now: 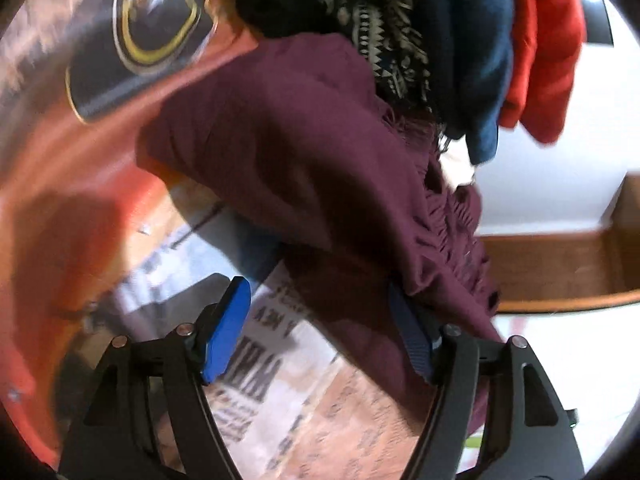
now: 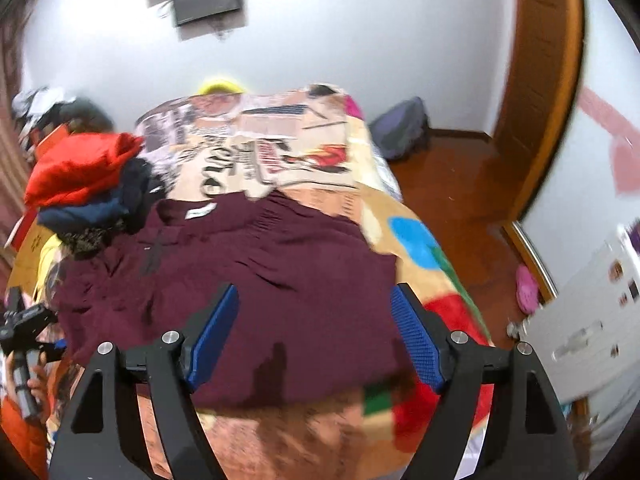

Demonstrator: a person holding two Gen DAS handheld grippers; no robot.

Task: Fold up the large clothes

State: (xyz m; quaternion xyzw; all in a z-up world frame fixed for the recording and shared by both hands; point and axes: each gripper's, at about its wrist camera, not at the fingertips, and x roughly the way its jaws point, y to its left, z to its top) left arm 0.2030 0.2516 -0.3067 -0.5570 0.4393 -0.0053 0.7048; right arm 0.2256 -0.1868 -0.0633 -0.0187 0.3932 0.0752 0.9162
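A: Across mid-frame on the bed (image 2: 416,236), the maroon top (image 2: 248,280) lies flat; right gripper (image 2: 316,332) gapes above its hem.

B: Left gripper (image 1: 320,332) gapes too, cloth brushing one finger. That pile (image 2: 84,184) touches the top — dragging could topple it.

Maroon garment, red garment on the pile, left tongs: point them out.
maroon garment (image 2: 280,280), right wrist view, middle of the spread cloth.
red garment (image 2: 80,168), right wrist view, top of the pile.
left tongs (image 1: 320,332), left wrist view, midway between the fingertips.

Garment (image 2: 256,280) on bed (image 2: 420,248); folded pile (image 2: 92,184) at its left.
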